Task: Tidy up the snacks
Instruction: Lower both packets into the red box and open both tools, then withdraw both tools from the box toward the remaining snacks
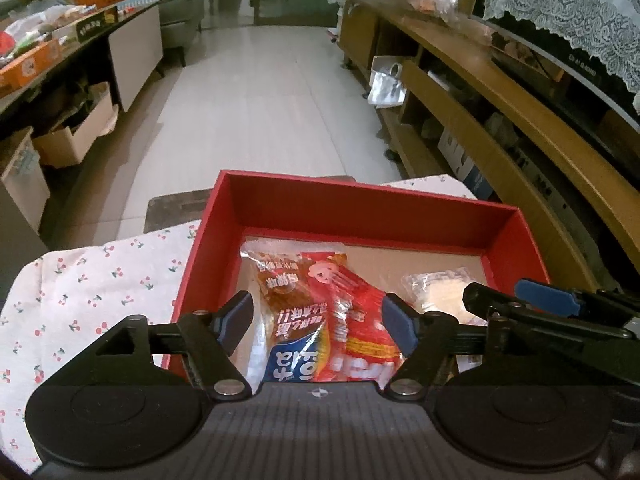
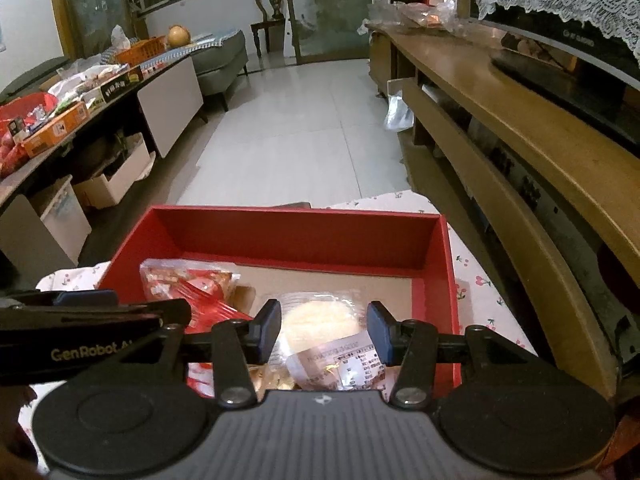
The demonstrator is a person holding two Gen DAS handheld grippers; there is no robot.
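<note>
The left gripper [image 1: 316, 320] is spread wide over the near left part of the red box [image 1: 360, 204], its fingers [image 1: 236, 316] flanking the red snack packs [image 1: 320, 320] without gripping them; whether the pads touch the wrappers cannot be told. The packs lie overlapped on the cardboard floor of the box, one brown-printed with a blue end, the other bright red. The right gripper [image 2: 324, 328] is also open, at a medium gap, poised above the clear pastry pack [image 2: 320, 320], a pale round cake in see-through wrap with a white label [image 2: 344, 364] at its near end; nothing is clamped between its pads. In the left view the pastry pack [image 1: 440, 292] lies to the right of the red packs, with the right gripper's fingers [image 1: 544, 300] reaching in above it. The box rests on a white cherry-print cloth [image 1: 100, 280]. Beyond it lie the tiled floor [image 1: 260, 100], a wooden TV stand [image 2: 500, 100] to the right, and a cluttered low table [image 2: 60, 120] to the left.
</note>
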